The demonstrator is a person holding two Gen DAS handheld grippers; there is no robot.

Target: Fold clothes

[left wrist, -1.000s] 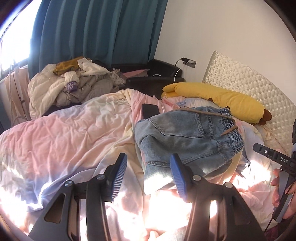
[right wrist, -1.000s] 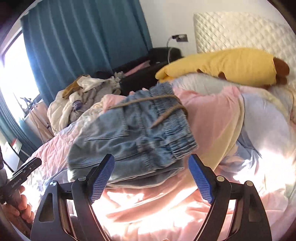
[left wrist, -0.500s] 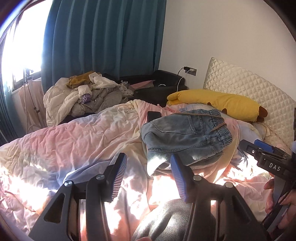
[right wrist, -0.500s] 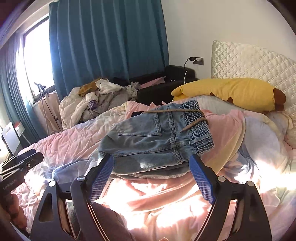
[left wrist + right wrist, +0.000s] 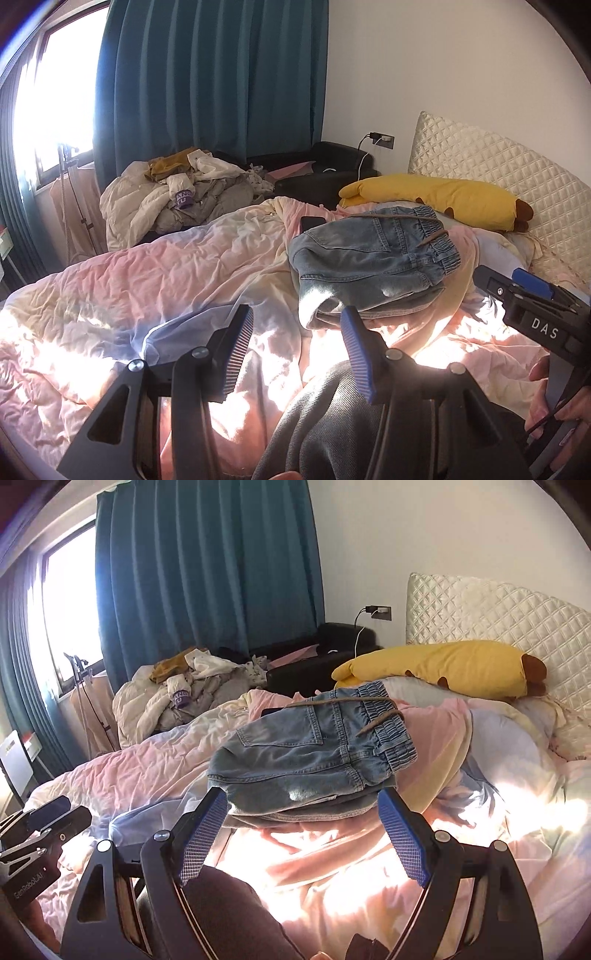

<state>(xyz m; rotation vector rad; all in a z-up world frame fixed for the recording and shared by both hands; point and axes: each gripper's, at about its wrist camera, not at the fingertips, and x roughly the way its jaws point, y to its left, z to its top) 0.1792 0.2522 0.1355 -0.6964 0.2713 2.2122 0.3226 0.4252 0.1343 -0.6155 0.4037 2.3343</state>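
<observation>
Blue-padded, the left gripper (image 5: 297,350) and right gripper (image 5: 303,834) both gape wide, holding nothing. At 12 o'clock beyond them, folded denim jeans (image 5: 314,753) lie on the pink duvet (image 5: 166,266), with 1 yellow plush (image 5: 443,668) further back.

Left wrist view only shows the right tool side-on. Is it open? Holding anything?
Observer: Right tool is open wide, with nothing between its blue pads.
Operator: Is it touching the jeans?
Observer: In the right wrist view the folded blue denim jeans lie on the pink duvet, beyond the fingertips. Whether they touch, I can't tell.
</observation>
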